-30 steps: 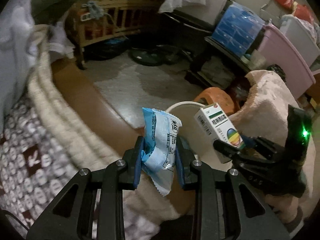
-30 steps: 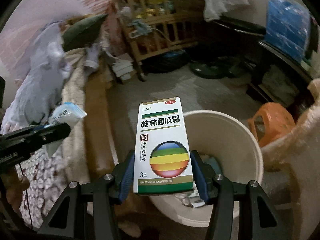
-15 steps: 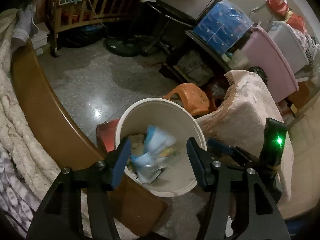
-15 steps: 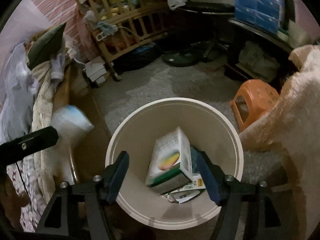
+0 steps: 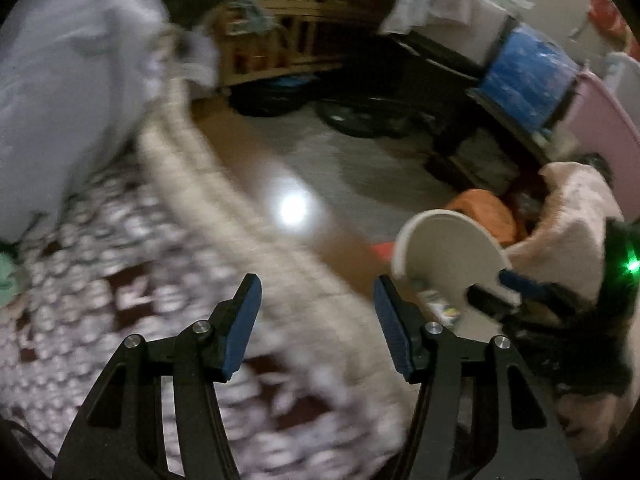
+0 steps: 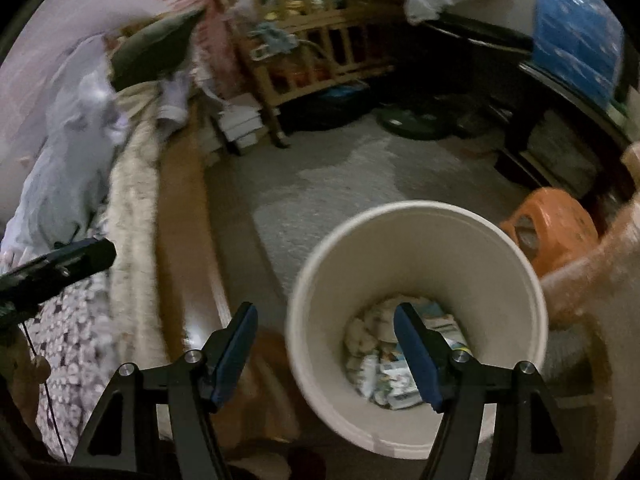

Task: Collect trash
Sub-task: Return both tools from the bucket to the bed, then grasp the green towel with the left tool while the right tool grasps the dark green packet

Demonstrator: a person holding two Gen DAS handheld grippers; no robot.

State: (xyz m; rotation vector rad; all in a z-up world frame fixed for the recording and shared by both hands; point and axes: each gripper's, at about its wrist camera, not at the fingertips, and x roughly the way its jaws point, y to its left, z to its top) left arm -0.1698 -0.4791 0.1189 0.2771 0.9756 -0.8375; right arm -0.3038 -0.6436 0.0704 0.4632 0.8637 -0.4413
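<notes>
Bin: one round cream waste bin (image 6: 416,320) stands on the grey floor (image 6: 340,184) beside the brown bed edge (image 6: 188,240); in the left wrist view its rim (image 5: 444,240) shows to the right of the gripper
Bin contents: a heap of trash (image 6: 384,360) lies at the bottom, white and pale-blue wrappers and small cartons; blur keeps me from counting the pieces
Left gripper (image 5: 316,320): jaws parted with nothing between them, above the patterned blanket (image 5: 120,320) on the bed, off to the left of the bin
Right gripper (image 6: 324,352): jaws spread and empty; its right finger lies over the bin's mouth, its left finger over the bed edge outside the bin wall
Count: two grippers, one bin, one orange stool (image 6: 560,232)
Around the bin: the orange stool stands just behind it to the right; a pinkish fleecy cover (image 5: 576,216) lies draped on its right side; the bed edge runs close on its left
Further off: a wooden cot (image 6: 320,52) filled with things against the far wall, a blue bundle (image 5: 524,76) on a dark shelf, a pink tub (image 5: 600,128) at the right edge, pale clothes (image 5: 60,92) heaped on the bed
In the way: nothing covers the bin's mouth
</notes>
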